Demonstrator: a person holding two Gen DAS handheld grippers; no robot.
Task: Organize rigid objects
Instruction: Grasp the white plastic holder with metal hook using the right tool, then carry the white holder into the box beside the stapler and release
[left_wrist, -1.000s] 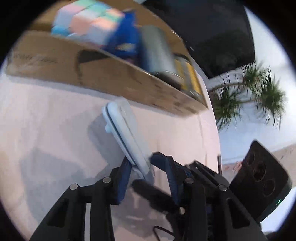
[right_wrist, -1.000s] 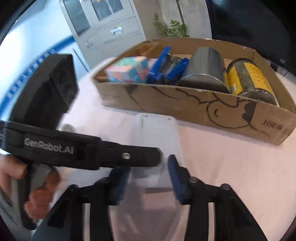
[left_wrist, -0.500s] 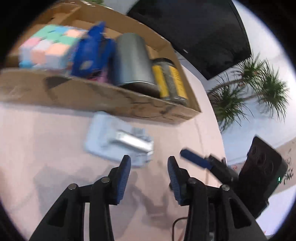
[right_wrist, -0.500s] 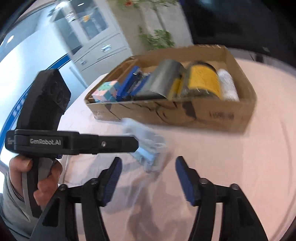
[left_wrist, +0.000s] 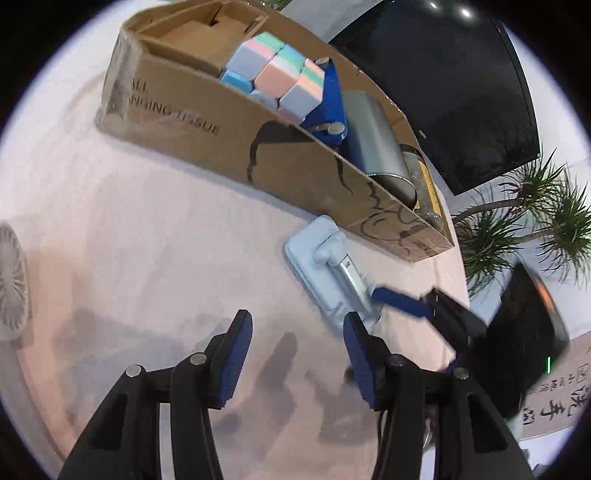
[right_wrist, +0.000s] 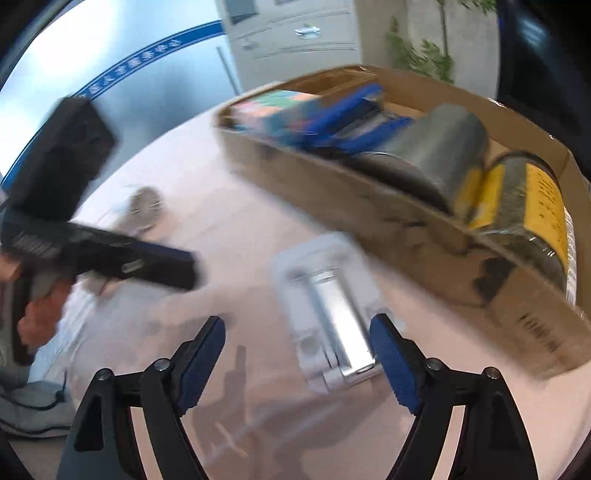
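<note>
A second ago the pale blue phone stand (left_wrist: 325, 269) stood on edge, pinched in the left gripper (left_wrist: 297, 354); now it lies flat on the pink surface (left_wrist: 155, 236), released, just in front of the cardboard box (left_wrist: 236, 144). Half a second ago both sets of jaws were already off it, and the left gripper has since drawn back toward the near side, so more bare surface shows ahead of it.

The left gripper's jaws stand wide apart with nothing between them. In the left wrist view one blue finger of the right gripper (right_wrist: 297, 363) reaches the near end of the stand's silver arm; whether it touches cannot be told. In the right wrist view, which is motion-blurred, the right gripper's jaws are spread wide, straddling the near end of the stand without gripping it.

Inside the box lie a pastel cube (left_wrist: 275, 79), a blue tool (left_wrist: 330, 110), a grey cylinder (left_wrist: 373, 140) and a jar with a yellow label (right_wrist: 524, 206), side by side. A small white fan (left_wrist: 11, 284) sits at the left edge of the surface
</note>
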